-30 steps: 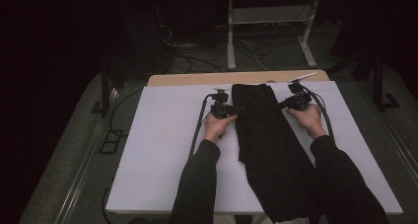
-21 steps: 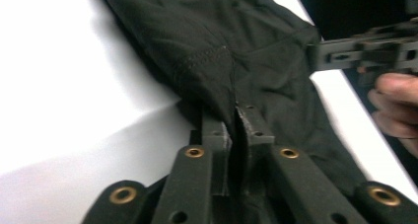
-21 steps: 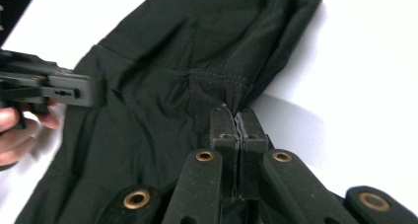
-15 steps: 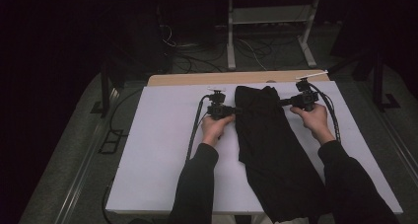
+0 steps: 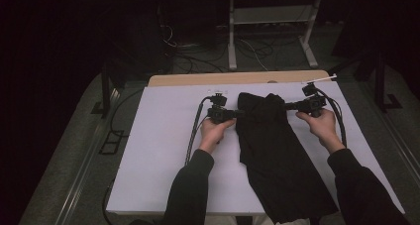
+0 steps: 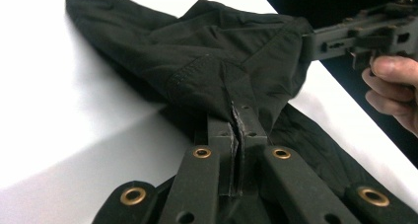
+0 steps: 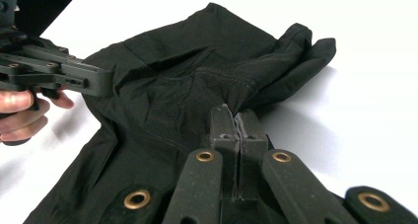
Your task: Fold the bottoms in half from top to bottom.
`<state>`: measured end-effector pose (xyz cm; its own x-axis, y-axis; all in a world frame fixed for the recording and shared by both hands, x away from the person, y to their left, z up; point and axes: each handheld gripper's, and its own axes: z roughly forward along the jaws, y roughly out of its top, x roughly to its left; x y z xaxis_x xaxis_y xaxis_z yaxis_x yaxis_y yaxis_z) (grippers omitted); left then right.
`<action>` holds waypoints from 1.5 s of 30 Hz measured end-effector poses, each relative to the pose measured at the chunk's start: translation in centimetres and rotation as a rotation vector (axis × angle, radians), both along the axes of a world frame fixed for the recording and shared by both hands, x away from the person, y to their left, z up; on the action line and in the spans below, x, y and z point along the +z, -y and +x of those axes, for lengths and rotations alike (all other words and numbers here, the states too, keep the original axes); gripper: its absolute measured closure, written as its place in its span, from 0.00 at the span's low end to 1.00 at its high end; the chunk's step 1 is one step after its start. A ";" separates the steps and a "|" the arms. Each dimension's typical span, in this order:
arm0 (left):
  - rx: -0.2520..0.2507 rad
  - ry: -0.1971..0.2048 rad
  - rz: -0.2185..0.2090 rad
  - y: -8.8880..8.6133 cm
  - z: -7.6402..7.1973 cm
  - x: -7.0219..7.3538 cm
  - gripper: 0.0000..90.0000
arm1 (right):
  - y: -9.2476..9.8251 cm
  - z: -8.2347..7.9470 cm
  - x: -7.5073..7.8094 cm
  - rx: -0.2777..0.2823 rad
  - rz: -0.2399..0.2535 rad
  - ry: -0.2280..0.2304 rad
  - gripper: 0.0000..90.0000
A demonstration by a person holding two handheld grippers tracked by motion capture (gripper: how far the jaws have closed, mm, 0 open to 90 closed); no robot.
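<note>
A black garment point(image 5: 277, 155) lies lengthwise on the white table point(image 5: 158, 150), and its near end reaches over the front edge. My left gripper point(image 5: 241, 113) is shut on the left corner of its far edge; in the left gripper view the jaws point(image 6: 238, 110) pinch a fold of the cloth point(image 6: 217, 51). My right gripper point(image 5: 288, 106) is shut on the right corner, the jaws point(image 7: 234, 114) pressed together on bunched fabric point(image 7: 187, 61). The far edge is raised and pulled between the two grippers, which point at each other. Each gripper view shows the other gripper point(image 6: 306, 45) point(image 7: 106, 86) biting the cloth.
A wooden strip point(image 5: 237, 79) runs along the table's far edge. Beyond it a white metal stand point(image 5: 267, 17) and loose cables sit on the dark floor. The left gripper's cable point(image 5: 194, 131) trails toward the person over the table's left half.
Both hands have risen a little, and the right one has moved to the right. The garment's far edge is now spread wider and lifted off the table between the grippers.
</note>
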<state>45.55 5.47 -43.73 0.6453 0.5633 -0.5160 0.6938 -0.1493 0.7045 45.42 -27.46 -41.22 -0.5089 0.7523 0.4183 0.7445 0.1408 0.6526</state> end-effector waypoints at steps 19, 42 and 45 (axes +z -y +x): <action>-0.098 0.080 0.023 1.2 -3.7 2.7 0.96 | 1.4 -3.0 -0.3 -0.016 0.081 0.040 0.97; -0.085 0.095 0.021 0.3 -6.4 3.5 0.96 | 1.9 -5.9 0.2 0.005 0.097 0.044 0.97; -0.091 0.089 0.004 0.2 -6.7 3.5 0.96 | 1.9 -6.4 0.4 0.010 0.093 0.050 0.97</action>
<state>38.88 5.23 -40.21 0.7368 0.5023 -0.4526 0.6123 -0.2118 0.7617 39.04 -29.39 -40.86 -0.5386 0.7059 0.4600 0.7094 0.0854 0.6996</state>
